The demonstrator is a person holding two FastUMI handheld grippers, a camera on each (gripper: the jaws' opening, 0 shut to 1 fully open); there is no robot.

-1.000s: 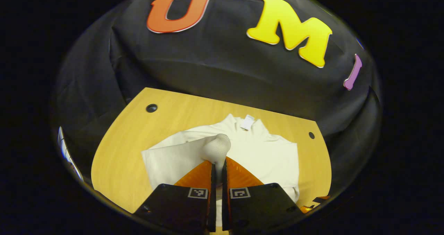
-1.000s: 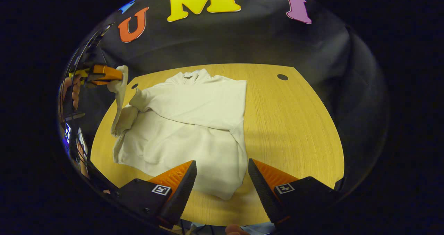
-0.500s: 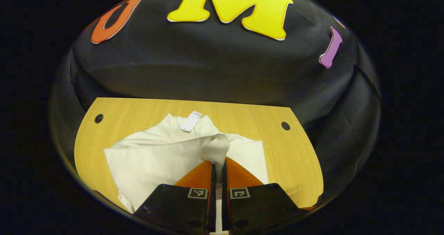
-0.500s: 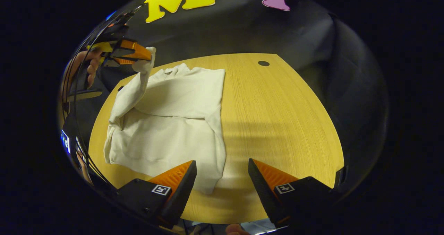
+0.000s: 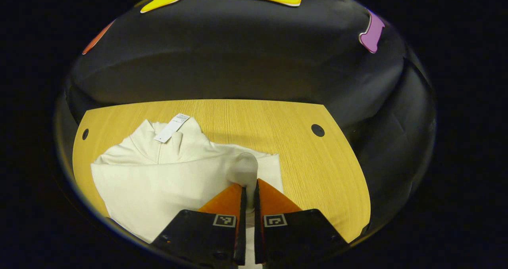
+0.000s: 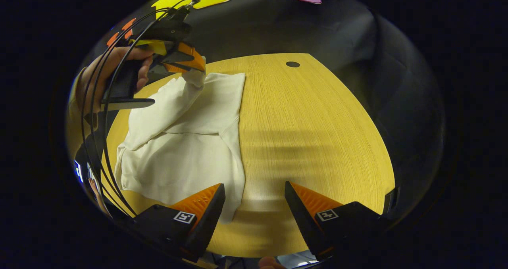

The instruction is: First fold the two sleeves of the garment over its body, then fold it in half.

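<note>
A cream sweatshirt lies on the wooden table, with one sleeve folded across its chest. In the left gripper view the garment shows its collar and a white tag at the far end. My left gripper is shut on the ribbed cuff of the other sleeve, holding it up over the body. In the right gripper view that gripper, held by a hand, carries the sleeve across the garment. My right gripper is open above the table's near edge, beside the hem, holding nothing.
The table has round cable holes at its far corners, and another hole in the right gripper view. Black cloth walls stand behind the table. Bare wood lies right of the garment. Black cables hang from the left gripper.
My left gripper has carried the sleeve cuff rightward and lower over the garment's body. The right gripper has stayed open near the front edge, shifting slightly right.
</note>
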